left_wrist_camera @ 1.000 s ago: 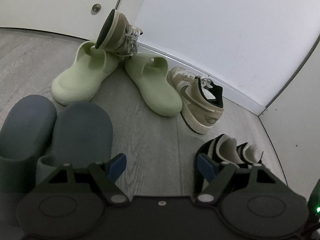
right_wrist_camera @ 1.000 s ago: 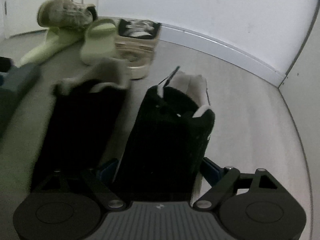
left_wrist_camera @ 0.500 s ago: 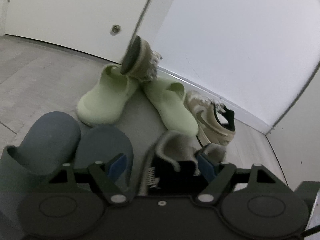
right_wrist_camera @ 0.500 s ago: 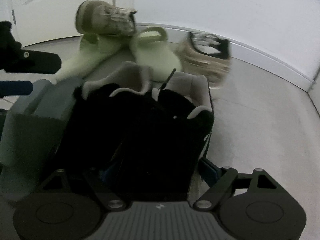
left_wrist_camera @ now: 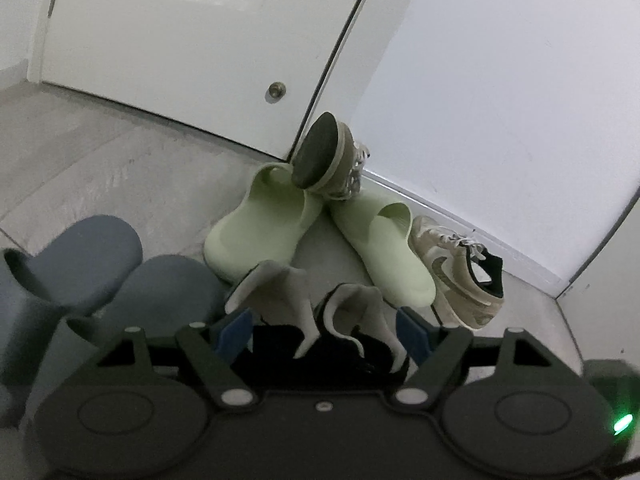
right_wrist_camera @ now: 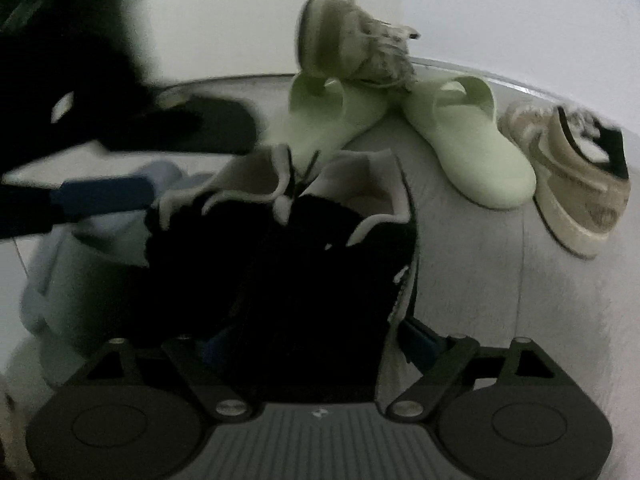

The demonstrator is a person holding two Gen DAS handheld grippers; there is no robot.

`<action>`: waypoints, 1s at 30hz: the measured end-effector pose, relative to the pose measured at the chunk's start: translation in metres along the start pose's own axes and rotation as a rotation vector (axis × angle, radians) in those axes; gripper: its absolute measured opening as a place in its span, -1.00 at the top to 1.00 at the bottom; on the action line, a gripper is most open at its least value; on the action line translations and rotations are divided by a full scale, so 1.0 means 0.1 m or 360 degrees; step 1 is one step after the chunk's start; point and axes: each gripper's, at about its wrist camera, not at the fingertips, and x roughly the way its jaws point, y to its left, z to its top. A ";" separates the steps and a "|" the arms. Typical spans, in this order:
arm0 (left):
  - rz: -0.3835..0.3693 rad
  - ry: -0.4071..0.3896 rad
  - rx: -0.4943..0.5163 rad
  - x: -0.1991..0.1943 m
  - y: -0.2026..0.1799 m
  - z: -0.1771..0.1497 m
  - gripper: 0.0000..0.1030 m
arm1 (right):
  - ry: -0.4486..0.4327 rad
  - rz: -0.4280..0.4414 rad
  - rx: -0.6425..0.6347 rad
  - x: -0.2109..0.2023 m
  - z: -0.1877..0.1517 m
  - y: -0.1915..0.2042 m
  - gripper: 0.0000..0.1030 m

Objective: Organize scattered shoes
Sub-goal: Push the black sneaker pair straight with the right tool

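Observation:
A pair of black shoes with pale grey lining (right_wrist_camera: 320,264) stands on the floor beside the grey-blue slippers (left_wrist_camera: 88,264). My right gripper (right_wrist_camera: 316,340) straddles the right black shoe; its jaws are opening, and the right pad (right_wrist_camera: 420,340) shows a thin gap to the shoe's side. My left gripper (left_wrist_camera: 325,328) is open, hovering just behind the black shoes (left_wrist_camera: 352,344), which show between its blue pads without touching them. In the right wrist view the left gripper is a dark blur at the upper left.
Two pale green slippers (left_wrist_camera: 260,228) lie splayed ahead. One tan sneaker (left_wrist_camera: 324,156) is tipped on its side on top of them, and its mate (left_wrist_camera: 460,272) stands to the right by the baseboard. A white door (left_wrist_camera: 180,40) and wall (left_wrist_camera: 500,80) close the back.
My right gripper brought its black shoe leftward, up against the other black shoe and the grey-blue slippers. The left gripper drew back and tilted up, so the black pair now sits between its pads.

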 end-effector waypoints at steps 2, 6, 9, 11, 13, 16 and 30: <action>-0.0007 0.0013 -0.0001 0.03 -0.01 -0.02 -0.55 | -0.0042 0.0083 0.0077 -0.08 0.04 -0.16 -0.82; -0.0032 0.0050 0.0017 0.10 -0.08 -0.07 -0.55 | -0.0177 0.0028 0.0095 -0.32 0.06 -0.39 -0.90; -0.0028 0.0075 0.0075 0.13 -0.16 -0.11 -0.55 | -0.0213 -0.0017 0.0106 -0.43 0.03 -0.52 -0.92; -0.0019 0.0087 0.0111 0.15 -0.22 -0.13 -0.55 | -0.0249 -0.0038 0.0124 -0.50 0.00 -0.62 -0.94; -0.0012 0.0098 0.0136 0.18 -0.27 -0.15 -0.55 | -0.0304 -0.0011 0.0135 -0.54 -0.04 -0.73 -1.00; 0.0015 0.0113 0.0168 0.23 -0.35 -0.18 -0.62 | -0.0344 -0.0004 0.0139 -0.61 -0.10 -0.83 -1.00; 0.0090 0.0077 0.0361 0.35 -0.72 -0.21 -0.72 | -0.0314 -0.0108 0.0248 -0.72 -0.18 -1.30 -1.00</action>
